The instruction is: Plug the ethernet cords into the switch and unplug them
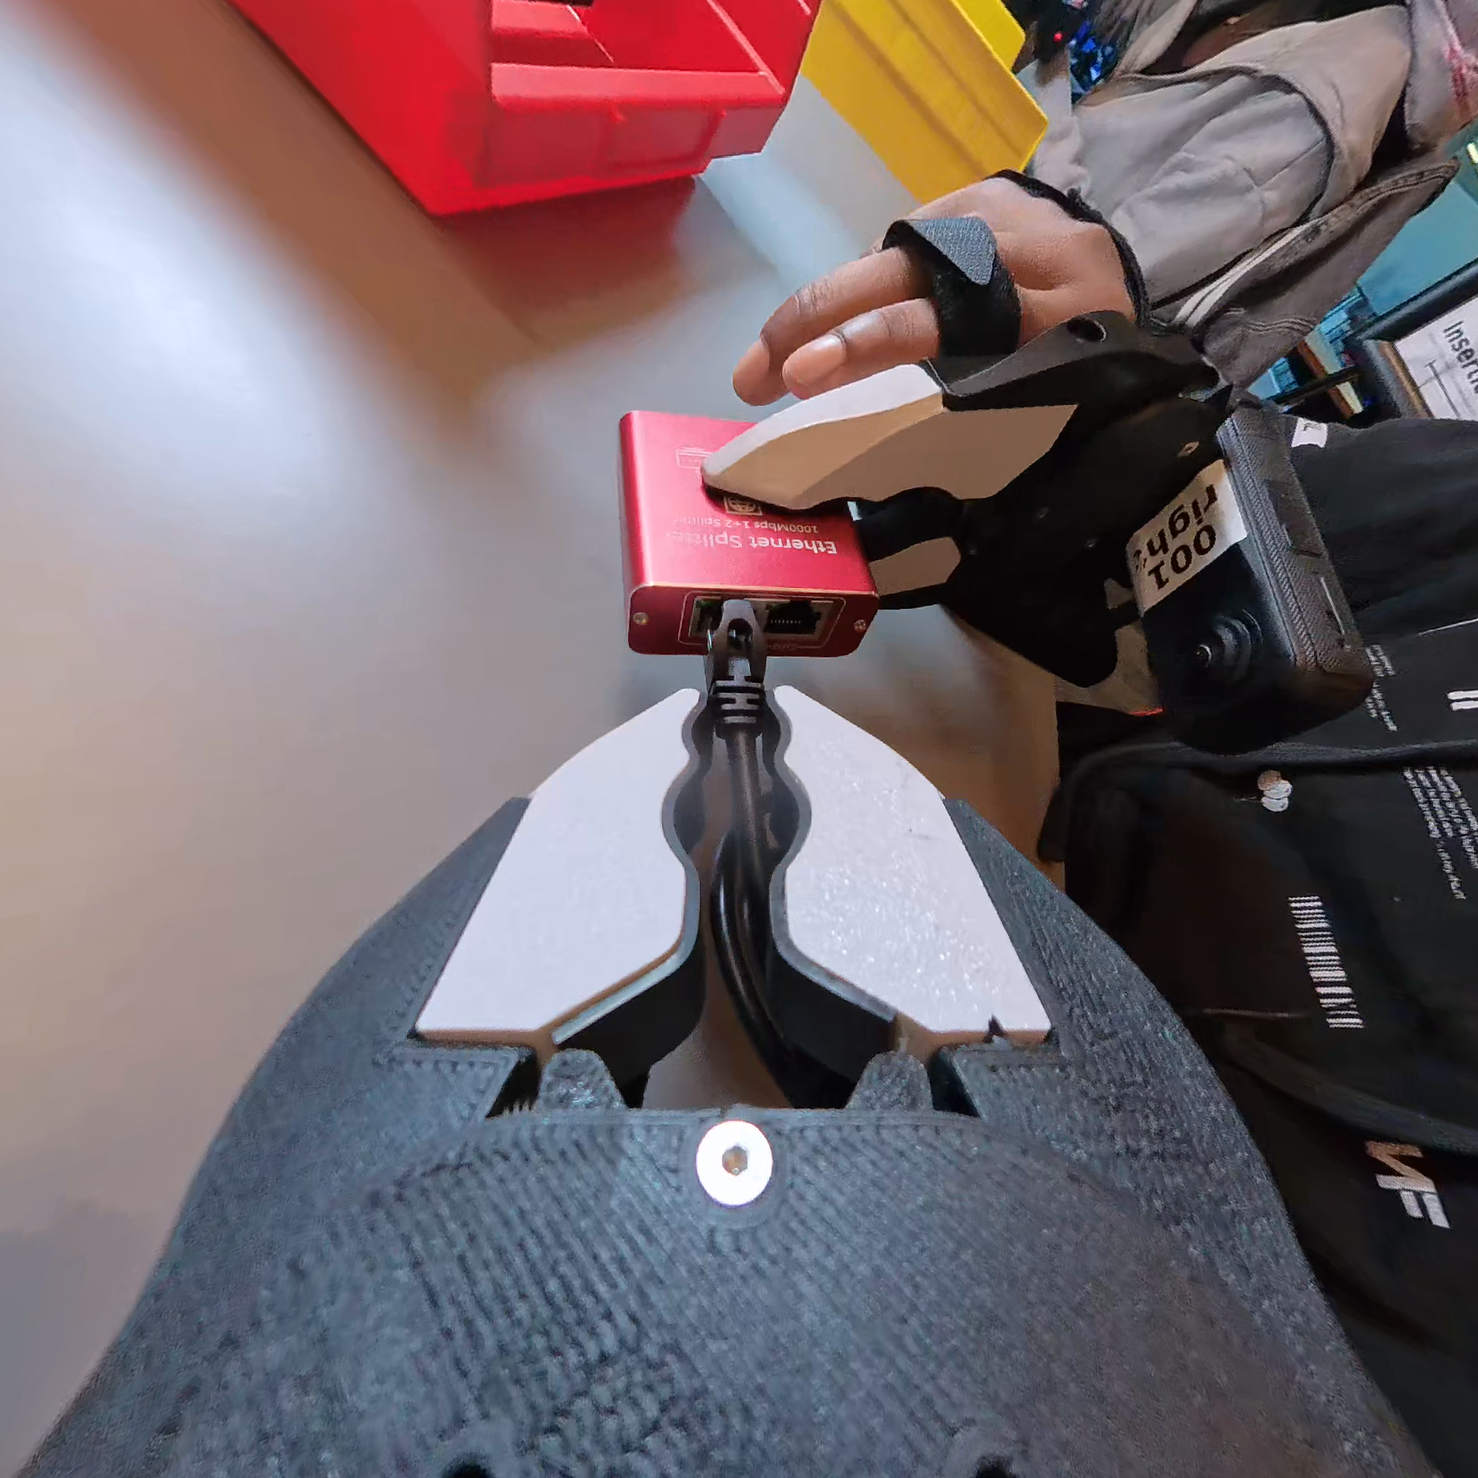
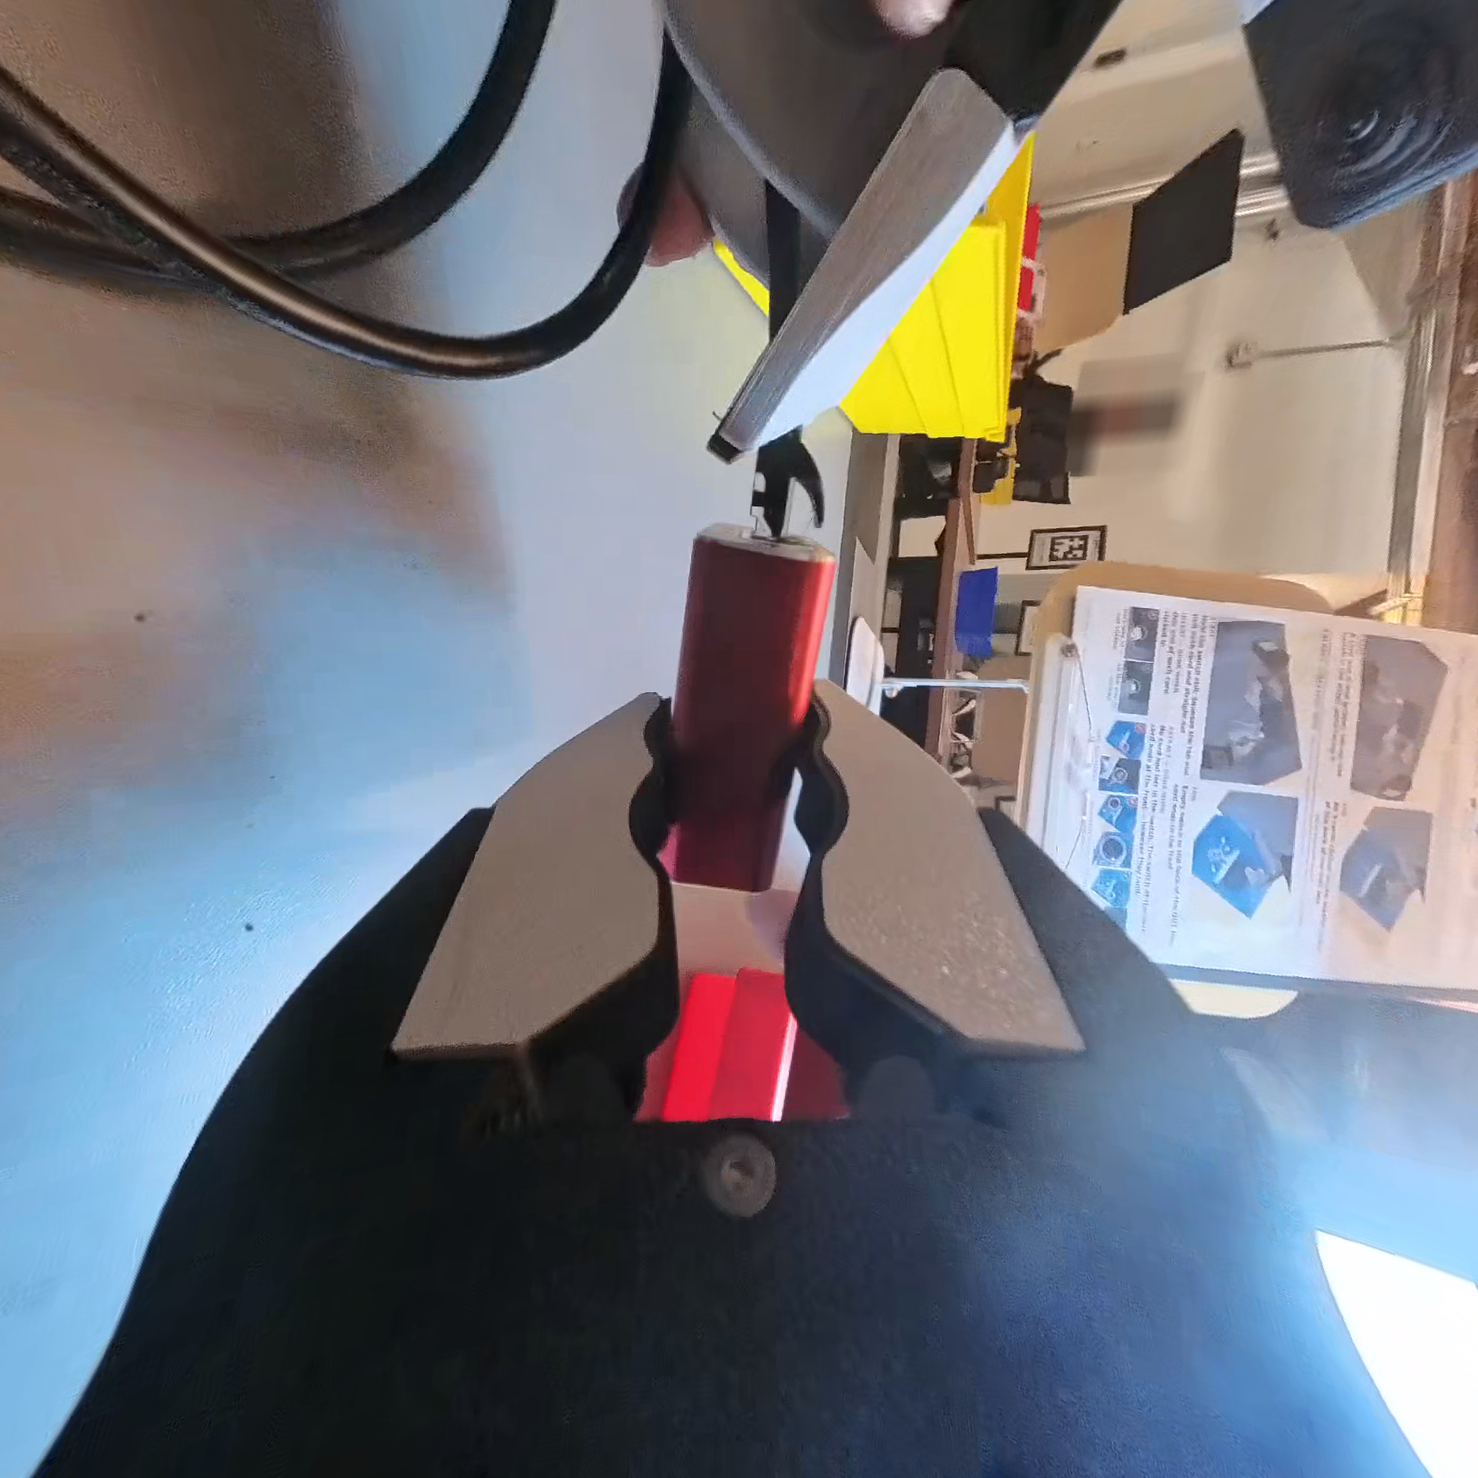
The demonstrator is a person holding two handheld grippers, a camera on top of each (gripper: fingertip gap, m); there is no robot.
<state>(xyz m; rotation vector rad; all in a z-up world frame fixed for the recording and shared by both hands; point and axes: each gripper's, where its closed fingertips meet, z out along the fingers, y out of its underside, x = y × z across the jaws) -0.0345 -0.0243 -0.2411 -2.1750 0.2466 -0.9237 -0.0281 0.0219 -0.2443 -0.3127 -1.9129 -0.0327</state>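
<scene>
A small red metal switch (image 1: pixel 704 552) is held above the pale table. My right gripper (image 2: pixel 736 712) is shut on the switch (image 2: pixel 744 640) across its flat faces; it shows in the left wrist view (image 1: pixel 792 472) coming in from the right. My left gripper (image 1: pixel 736 700) is shut on a black ethernet cord (image 1: pixel 740 768) just behind its plug (image 1: pixel 732 640). The plug sits in the left port of the switch; the right port (image 1: pixel 792 617) is empty. In the right wrist view the plug (image 2: pixel 780 488) meets the switch's far end, under a left fingertip (image 2: pixel 864 264).
A red bin (image 1: pixel 560 88) and a yellow bin (image 1: pixel 920 88) stand at the far side of the table (image 1: pixel 280 480). A black bag (image 1: pixel 1296 880) lies at the right. Loops of black cord (image 2: pixel 320 264) lie on the table. An instruction sheet (image 2: pixel 1280 784) stands to the side. Spacing between my two grippers at the tips: around 5 cm.
</scene>
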